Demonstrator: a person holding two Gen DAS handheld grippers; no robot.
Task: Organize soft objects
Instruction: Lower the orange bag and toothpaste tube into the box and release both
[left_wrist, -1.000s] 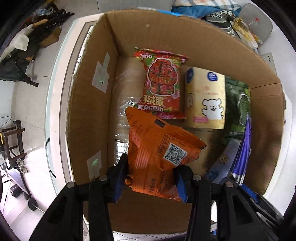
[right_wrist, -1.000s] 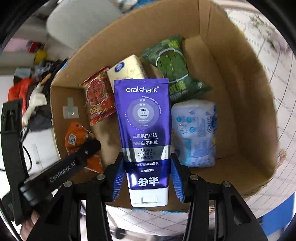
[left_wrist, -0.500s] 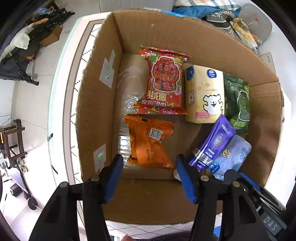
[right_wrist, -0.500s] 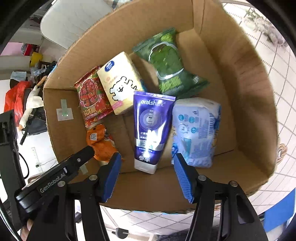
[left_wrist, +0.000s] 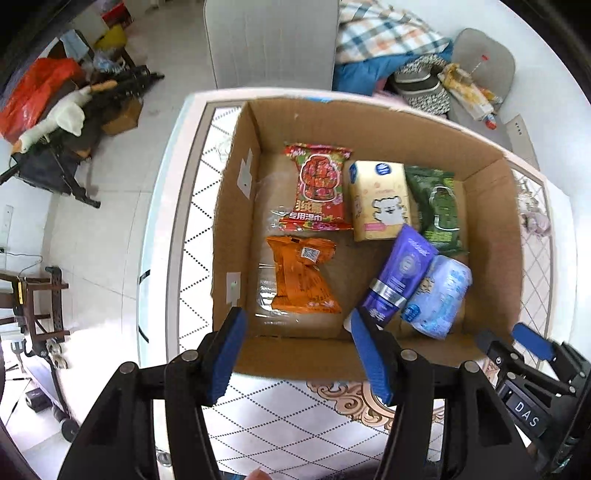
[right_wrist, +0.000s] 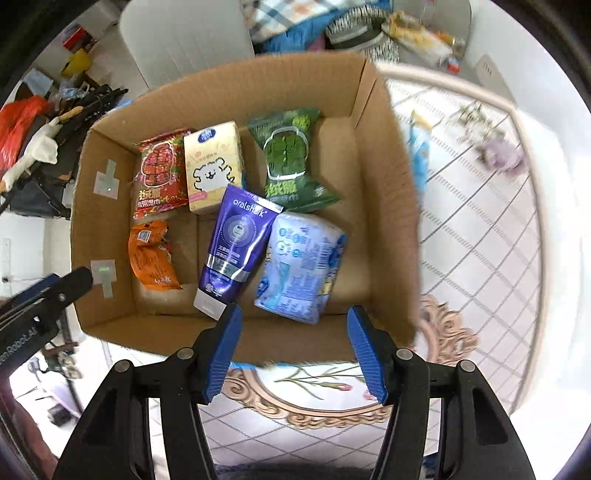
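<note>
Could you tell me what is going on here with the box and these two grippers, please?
A person is sorting soft packets into a cardboard box on the table. Both the left gripper and the right gripper are open and empty above the box's near edge. Inside lie the orange packet and the purple tube, beside four other packs.

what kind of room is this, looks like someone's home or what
Probably a lived-in home: a patterned table holds the cardboard box, with a heap of bedding and clothes and a white stuffed toy lying on the tiled floor behind.
</note>
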